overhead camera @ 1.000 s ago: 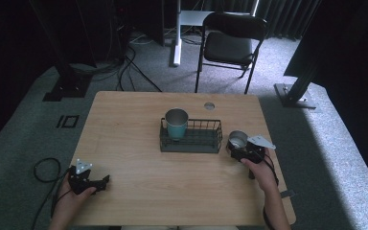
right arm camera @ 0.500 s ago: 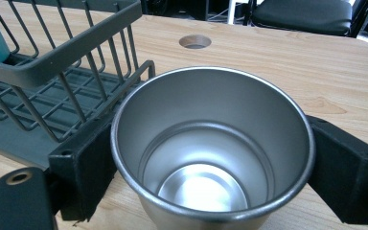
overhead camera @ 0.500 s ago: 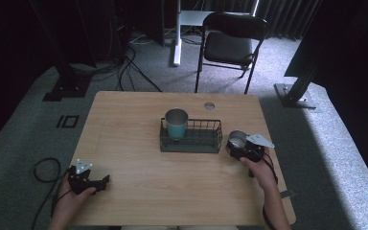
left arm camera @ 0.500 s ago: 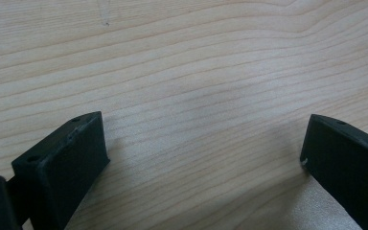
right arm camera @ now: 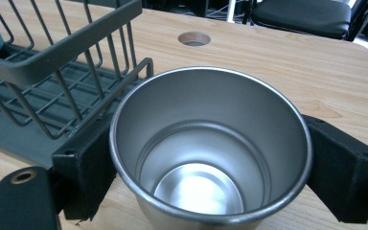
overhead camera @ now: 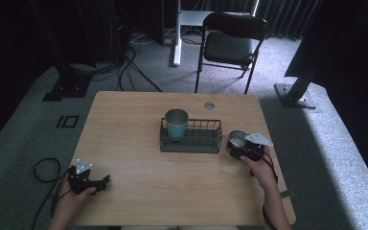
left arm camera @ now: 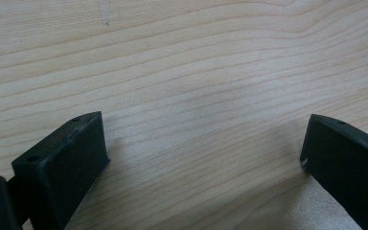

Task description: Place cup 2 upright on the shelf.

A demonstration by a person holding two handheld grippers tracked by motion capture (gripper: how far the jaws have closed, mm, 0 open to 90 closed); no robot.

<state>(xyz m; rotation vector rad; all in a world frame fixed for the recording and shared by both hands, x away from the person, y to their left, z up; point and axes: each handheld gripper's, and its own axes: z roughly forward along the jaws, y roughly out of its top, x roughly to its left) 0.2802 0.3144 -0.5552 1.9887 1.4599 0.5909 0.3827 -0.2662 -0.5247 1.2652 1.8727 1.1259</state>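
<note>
Well left of the wire rack (overhead camera: 190,136), near the table's (overhead camera: 124,124) front edge, the left gripper (overhead camera: 97,184) rests low over bare wood, jaws spread and holding nothing. Inside the rack's left end stands 1 teal cup (overhead camera: 176,123), upright. Just right of the rack, the right gripper (right arm camera: 206,163) pinches a steel cup (right arm camera: 211,143) by its walls, upright and empty. The step in hand looks like carrying this second cup over; next it must be lifted clear of the rack's rim and lowered beside the teal cup.
</note>
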